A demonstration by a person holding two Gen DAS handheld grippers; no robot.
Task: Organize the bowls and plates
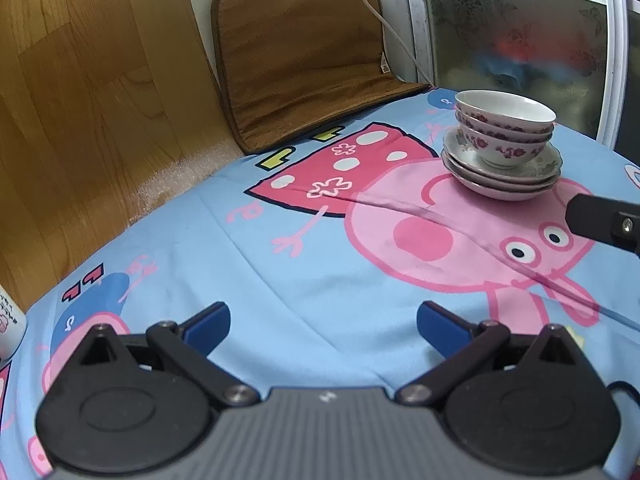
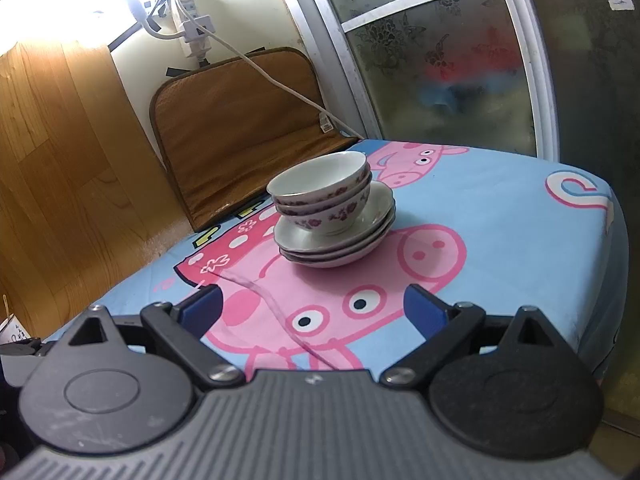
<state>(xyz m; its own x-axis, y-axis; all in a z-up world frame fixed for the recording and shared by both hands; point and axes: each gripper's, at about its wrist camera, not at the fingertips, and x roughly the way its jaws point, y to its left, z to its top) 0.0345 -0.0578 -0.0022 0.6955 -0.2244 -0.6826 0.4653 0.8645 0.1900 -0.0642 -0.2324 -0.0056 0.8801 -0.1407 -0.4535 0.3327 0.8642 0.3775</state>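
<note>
Three nested bowls sit atop stacked plates on the cartoon-print cloth. A brown cushion leans behind the stack. Both the left gripper and right gripper hold jaws wide, empty.

Very little here can be read. On the cartoon cloth over my worktop I see loose pink letters, one looking like an "e" and another like a "P", but no whole word. The white cup at the left edge carries dark print, perhaps writing, too blurred to make out. The small tag on the brown cushion is unreadable.
</note>
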